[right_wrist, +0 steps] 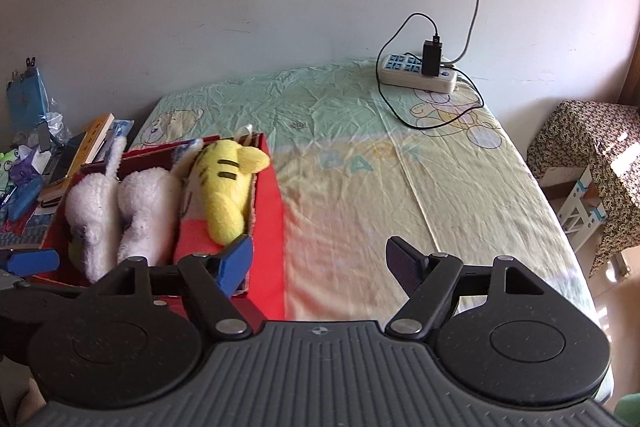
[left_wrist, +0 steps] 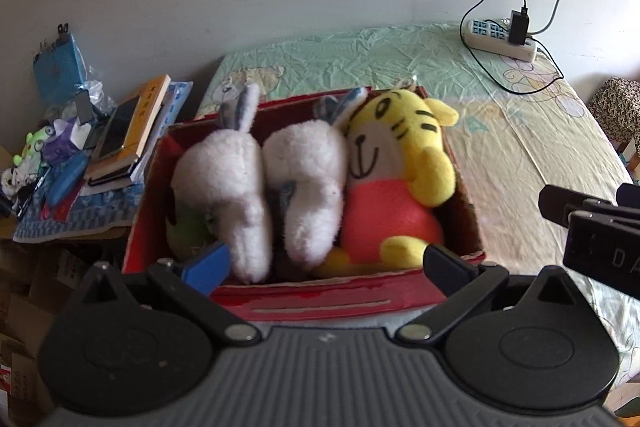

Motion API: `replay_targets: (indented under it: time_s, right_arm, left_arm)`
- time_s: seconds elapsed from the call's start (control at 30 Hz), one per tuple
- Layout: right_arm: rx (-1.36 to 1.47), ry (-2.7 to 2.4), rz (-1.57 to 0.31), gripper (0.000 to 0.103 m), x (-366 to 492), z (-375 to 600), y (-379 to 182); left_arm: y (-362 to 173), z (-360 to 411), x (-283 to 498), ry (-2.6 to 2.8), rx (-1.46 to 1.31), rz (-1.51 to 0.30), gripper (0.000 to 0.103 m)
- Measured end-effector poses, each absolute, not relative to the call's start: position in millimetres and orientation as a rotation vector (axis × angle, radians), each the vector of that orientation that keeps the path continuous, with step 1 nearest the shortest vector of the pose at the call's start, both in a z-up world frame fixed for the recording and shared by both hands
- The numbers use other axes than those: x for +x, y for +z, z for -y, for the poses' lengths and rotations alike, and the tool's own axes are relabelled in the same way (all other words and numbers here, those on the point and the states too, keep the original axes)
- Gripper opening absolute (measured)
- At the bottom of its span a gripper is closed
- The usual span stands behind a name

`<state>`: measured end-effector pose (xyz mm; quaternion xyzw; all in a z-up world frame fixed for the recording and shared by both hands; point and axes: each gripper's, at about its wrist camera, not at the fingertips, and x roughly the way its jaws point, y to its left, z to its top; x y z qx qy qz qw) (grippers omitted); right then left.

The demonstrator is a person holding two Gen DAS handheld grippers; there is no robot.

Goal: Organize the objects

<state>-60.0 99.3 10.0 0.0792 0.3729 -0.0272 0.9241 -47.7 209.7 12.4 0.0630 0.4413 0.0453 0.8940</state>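
A red cardboard box (left_wrist: 304, 301) (right_wrist: 268, 211) stands on the bed's left side. Packed side by side in it are two white plush rabbits (left_wrist: 224, 179) (left_wrist: 312, 171) and a yellow tiger plush (left_wrist: 404, 163) (right_wrist: 224, 187) with an orange-pink body. Something green (left_wrist: 184, 231) shows under the left rabbit. My left gripper (left_wrist: 326, 261) hovers open over the box's near wall, with nothing gripped. My right gripper (right_wrist: 320, 261) is open and empty over the sheet just right of the box. Its blue finger (right_wrist: 236, 259) overlaps the box's near right corner in this view.
A wrinkled cartoon-print sheet (right_wrist: 360, 167) covers the bed. A white power strip (right_wrist: 416, 73) with a black charger and looping cable lies at the far right by the wall. A cluttered side table (left_wrist: 100, 155) with books and a phone stands left. A patterned stool (right_wrist: 592, 163) stands at right.
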Motion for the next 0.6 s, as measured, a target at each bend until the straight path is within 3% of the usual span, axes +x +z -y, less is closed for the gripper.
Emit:
replay_targets:
  time_s: [0.6]
  right_arm:
    - [0.199,-0.060,-0.794,0.077,-36,-169,6]
  left_arm:
    - [2,-303,-43,0.112,0.069,-0.938,0.102]
